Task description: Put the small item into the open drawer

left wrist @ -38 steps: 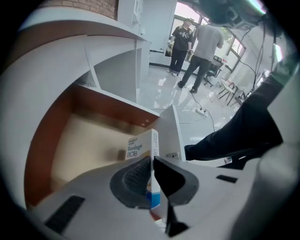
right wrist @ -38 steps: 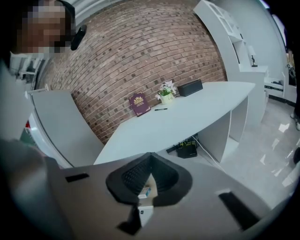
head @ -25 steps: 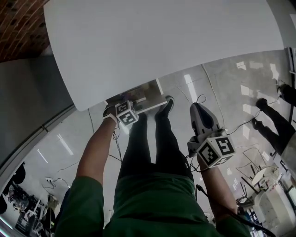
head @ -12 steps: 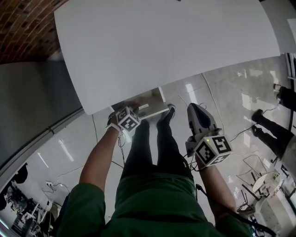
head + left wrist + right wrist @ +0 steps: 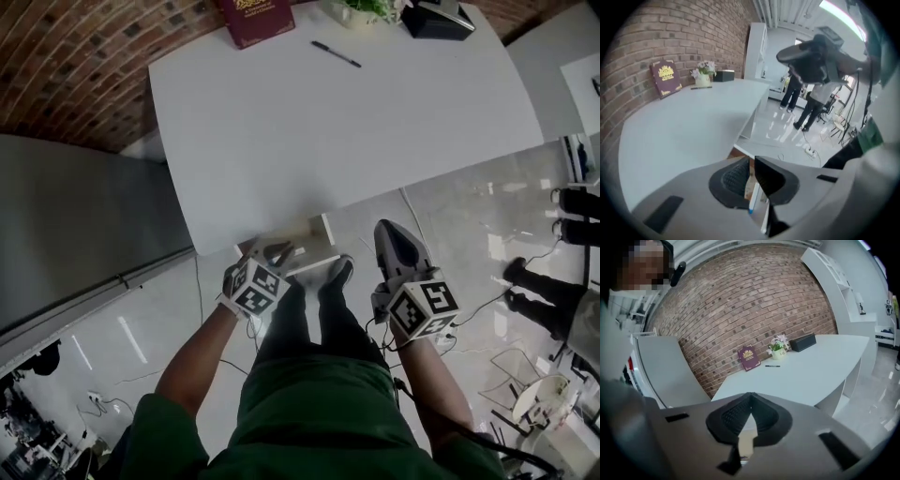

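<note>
Brick wall, rough and red-brown, backs a smooth white table with a curved near edge. Under that edge a shallow drawer stands open, pale wood inside, white along its front. The pen, slim and dark, lies on the table's far side near a maroon book and a potted plant, well apart from the drawer. The left gripper, on an outstretched bare forearm, points at the drawer's left end, its ribbed jaws all but closed, gripping nothing. The right gripper hovers right of the drawer over glossy floor, jaws together, empty.
</note>
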`<state>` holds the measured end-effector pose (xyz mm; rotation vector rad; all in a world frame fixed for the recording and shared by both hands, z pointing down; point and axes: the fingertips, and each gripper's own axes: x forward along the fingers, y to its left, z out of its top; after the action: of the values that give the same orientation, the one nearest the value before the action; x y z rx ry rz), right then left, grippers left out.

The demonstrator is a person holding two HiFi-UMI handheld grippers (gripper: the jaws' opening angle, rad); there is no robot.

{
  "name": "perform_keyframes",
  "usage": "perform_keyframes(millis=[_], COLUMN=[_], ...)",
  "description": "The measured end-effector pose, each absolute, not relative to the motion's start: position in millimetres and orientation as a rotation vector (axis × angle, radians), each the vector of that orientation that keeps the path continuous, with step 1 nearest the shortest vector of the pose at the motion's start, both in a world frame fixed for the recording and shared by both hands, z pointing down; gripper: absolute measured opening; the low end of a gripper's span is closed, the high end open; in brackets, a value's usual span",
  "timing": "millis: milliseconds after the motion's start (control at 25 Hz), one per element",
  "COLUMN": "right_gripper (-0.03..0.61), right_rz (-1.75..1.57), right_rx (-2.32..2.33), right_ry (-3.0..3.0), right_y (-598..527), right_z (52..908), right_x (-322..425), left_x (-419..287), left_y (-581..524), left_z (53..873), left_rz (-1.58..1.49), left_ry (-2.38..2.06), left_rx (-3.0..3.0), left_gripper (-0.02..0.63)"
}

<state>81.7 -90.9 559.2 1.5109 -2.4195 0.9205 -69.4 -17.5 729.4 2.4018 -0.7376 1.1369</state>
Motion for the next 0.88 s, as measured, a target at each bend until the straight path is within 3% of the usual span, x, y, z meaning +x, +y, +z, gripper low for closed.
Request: perform_keyframes(millis=[440,880], right_gripper=[0.003,0.003], right_rz=[0.676,0.313], right_rx=[1.588,1.736], right_ry=[-2.521,-2.637], right_y=[-131,-177], right_z=[463,343], right_x=[89,109], left_x=[-63,-70], left_y=[-135,-207], left_z=[522,369], left_rz=[0.612,0.308], left_ry=[-1.269,-1.559], left_rx=[2.563,2.614], left_gripper=[0.028,0.028])
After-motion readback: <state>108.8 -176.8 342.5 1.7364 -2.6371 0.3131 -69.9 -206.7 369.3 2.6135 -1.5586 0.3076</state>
